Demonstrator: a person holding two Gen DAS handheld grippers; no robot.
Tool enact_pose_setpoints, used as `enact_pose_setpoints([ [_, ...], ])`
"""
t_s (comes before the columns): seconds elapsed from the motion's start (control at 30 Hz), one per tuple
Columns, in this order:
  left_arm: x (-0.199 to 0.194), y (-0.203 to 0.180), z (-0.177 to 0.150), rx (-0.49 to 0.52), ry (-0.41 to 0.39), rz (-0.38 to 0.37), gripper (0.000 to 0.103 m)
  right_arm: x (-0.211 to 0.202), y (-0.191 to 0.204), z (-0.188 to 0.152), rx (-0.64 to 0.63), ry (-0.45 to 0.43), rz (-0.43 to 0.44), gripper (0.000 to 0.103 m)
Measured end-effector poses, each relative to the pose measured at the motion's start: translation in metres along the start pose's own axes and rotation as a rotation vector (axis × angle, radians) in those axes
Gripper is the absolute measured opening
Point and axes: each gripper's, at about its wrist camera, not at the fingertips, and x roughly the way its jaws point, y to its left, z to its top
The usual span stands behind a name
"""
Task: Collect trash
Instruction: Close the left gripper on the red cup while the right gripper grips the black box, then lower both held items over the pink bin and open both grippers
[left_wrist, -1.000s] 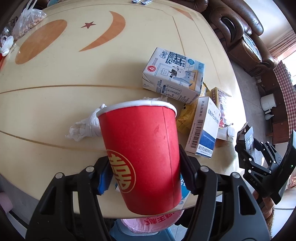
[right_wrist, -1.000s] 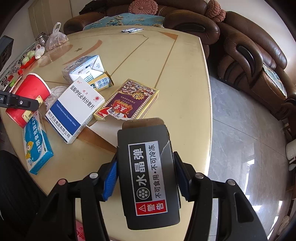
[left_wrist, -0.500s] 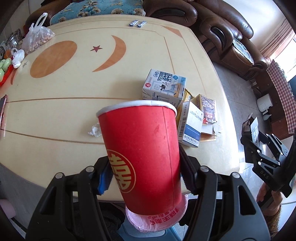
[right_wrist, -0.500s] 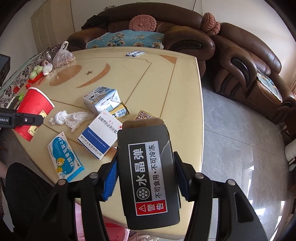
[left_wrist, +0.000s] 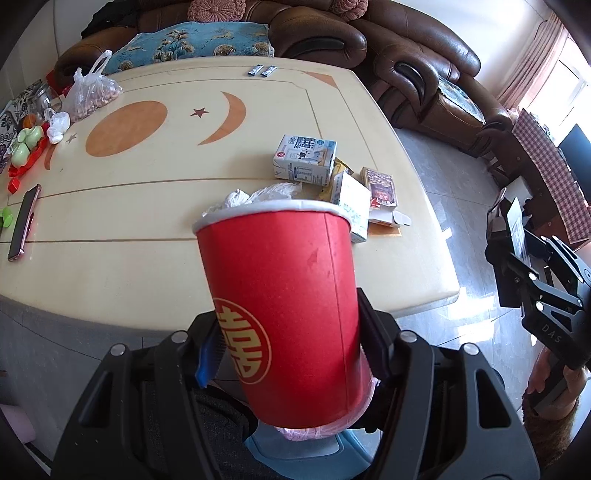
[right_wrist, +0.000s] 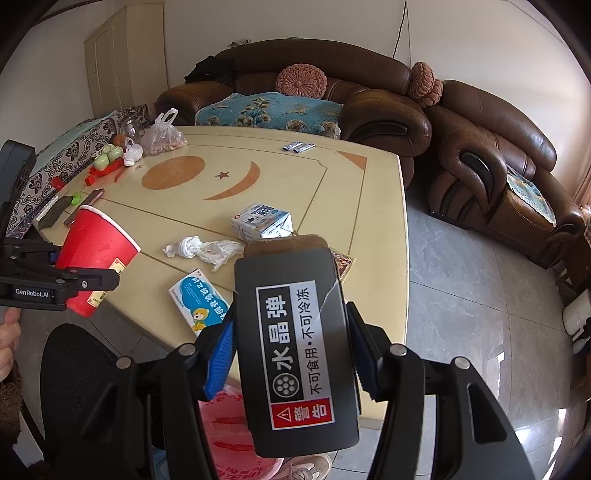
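Left tool (left_wrist: 288, 343): clamped on red cup (left_wrist: 280, 295), off table (left_wrist: 147, 258) near edge.
Right tool (right_wrist: 291, 354): clamped on black box (right_wrist: 295, 354).
Bin bag (right_wrist: 225, 428): pink, directly below both; right nearer, I'd judge.

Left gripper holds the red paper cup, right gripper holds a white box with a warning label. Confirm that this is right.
One detail is wrong: the box is black, not white, as the right wrist view shows. The rest stands: the left gripper holds the red paper cup, and the right gripper holds the box with the warning label.
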Motion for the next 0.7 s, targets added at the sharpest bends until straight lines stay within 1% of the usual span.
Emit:
enact_pose_setpoints([
  [0.13,-0.009,-0.004,-0.024,0.028,-0.001,-0.013,0.062,-0.021,0.018,-0.017,-0.005,-0.01,0.01,0.054],
  [0.37,-0.01,-0.005,-0.065,0.054,0.016,-0.032,0.062,-0.036,0.045,-0.054,-0.013,0.013,0.036,0.054],
  [0.57,0.009,-0.004,-0.095,0.051,0.072,-0.048,0.062,-0.031,0.062,-0.084,0.003,0.059,0.067,0.054],
  [0.7,0.025,-0.005,-0.112,0.049,0.107,-0.068,0.062,-0.022,0.07,-0.103,0.003,0.086,0.056,0.054],
])
